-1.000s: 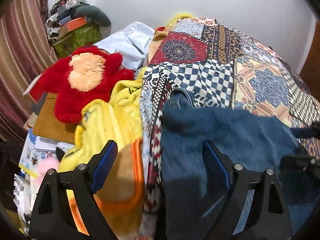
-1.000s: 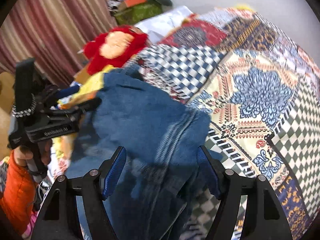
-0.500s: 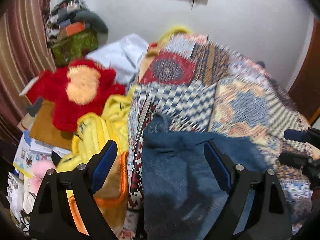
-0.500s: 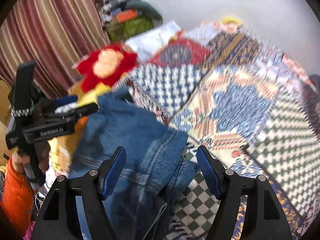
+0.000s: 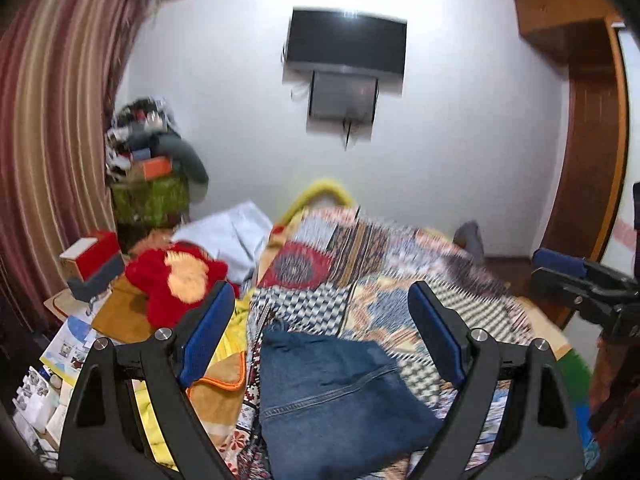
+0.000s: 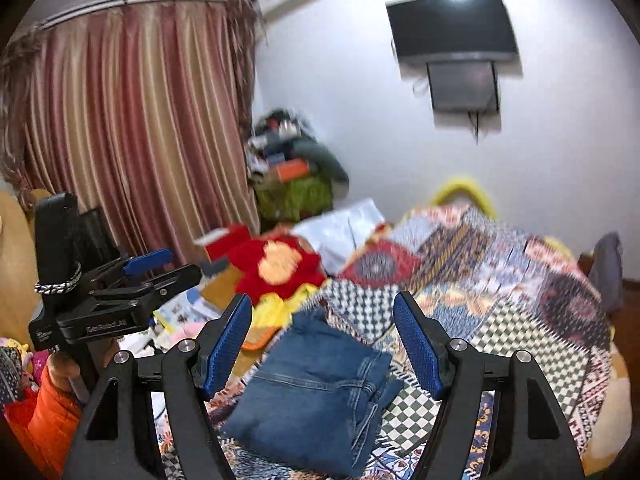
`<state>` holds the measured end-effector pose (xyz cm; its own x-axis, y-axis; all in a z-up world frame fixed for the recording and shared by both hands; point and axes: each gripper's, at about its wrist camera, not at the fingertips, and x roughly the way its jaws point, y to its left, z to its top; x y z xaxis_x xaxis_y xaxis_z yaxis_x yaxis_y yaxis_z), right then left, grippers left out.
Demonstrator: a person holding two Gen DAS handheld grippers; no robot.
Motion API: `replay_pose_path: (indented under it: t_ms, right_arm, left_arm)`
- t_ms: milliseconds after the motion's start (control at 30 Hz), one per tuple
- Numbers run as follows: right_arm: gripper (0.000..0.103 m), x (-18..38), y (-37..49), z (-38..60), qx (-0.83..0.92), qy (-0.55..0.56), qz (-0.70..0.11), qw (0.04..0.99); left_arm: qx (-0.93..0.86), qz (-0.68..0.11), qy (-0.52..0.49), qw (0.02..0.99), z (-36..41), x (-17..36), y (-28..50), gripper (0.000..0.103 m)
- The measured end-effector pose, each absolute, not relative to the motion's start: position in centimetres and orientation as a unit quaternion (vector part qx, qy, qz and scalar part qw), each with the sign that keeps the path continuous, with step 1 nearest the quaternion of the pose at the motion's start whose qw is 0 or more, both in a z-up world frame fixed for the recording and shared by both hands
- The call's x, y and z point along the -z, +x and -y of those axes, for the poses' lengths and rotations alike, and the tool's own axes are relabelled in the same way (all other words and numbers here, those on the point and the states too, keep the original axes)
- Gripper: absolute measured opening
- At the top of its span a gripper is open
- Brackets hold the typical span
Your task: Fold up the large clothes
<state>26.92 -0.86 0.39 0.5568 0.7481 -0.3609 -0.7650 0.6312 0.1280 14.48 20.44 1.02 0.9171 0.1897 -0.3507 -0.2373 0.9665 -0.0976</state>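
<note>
Folded jeans [image 5: 336,400] lie flat on the patchwork bedspread [image 5: 400,280], near its front-left corner, by the edge facing the clutter. L gripper [image 5: 320,340]: jaws wide apart, nothing between, clear above the denim. R gripper [image 6: 324,340]: jaws apart too, empty, also above the jeans. Red plush toy [image 5: 180,280] off bed's left edge, beside a yellow blanket [image 5: 232,332]. TV [image 5: 346,46] on far wall.

A home bedroom: bed under a patchwork-patterned cotton bedspread [image 5: 400,280], striped pink curtains [image 6: 132,128], wall-mounted black television [image 5: 346,46], red plush toy [image 5: 176,280]
</note>
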Motion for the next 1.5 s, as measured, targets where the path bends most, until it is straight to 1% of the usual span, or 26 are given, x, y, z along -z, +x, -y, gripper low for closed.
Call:
replay_pose_path:
  t_ms: [100, 233, 433, 500, 567, 633, 733, 833, 1500]
  right_arm:
    - [0.071, -1.5, 23.3, 2.4, -0.424, -0.014, -0.160, 0.891]
    - [0.071, -2.1, 19.3, 4.1, -0.420, 0.006, -0.139, 0.897]
    - [0.072, -2.1, 15.3, 5.8, -0.381, 0.008, -0.125, 0.916]
    - [0.073, -1.9, 14.5, 6.3, -0.375, 0.010, -0.130, 0.918]
    - [0.082, -1.7, 14.1, 6.8, -0.368, 0.017, -0.138, 0.919]
    - [0.087, -1.4, 13.6, 7.3, -0.359, 0.026, -0.141, 0.922]
    - [0.098, -1.3, 13.2, 7.7, -0.343, 0.028, -0.137, 0.929]
    - [0.103, -1.3, 12.5, 8.2, -0.332, 0.028, -0.129, 0.934]
    - [0.103, -0.9, 12.4, 8.0, -0.324, 0.016, -0.137, 0.936]
  left_arm:
    - [-0.128, -0.130, -0.047, 0.982, -17.9, -2.6, 10.6, 0.089]
    - [-0.154, -0.091, -0.025, 0.984, -15.1, -3.4, 6.8, 0.089]
    - [-0.158, -0.066, -0.020, 0.985, -12.2, -3.2, 3.6, 0.089]
    - [-0.157, -0.066, -0.024, 0.985, -11.6, -3.0, 3.0, 0.096]
    - [-0.158, -0.063, -0.028, 0.985, -11.1, -2.8, 2.2, 0.102]
    - [-0.157, -0.063, -0.032, 0.985, -10.8, -2.6, 1.8, 0.102]
    - [-0.160, -0.068, -0.041, 0.984, -10.6, -2.3, 1.3, 0.102]
    - [-0.158, -0.074, -0.046, 0.984, -10.5, -1.8, 1.3, 0.102]
    - [-0.166, -0.092, -0.052, 0.980, -10.6, -0.7, 1.4, 0.103]
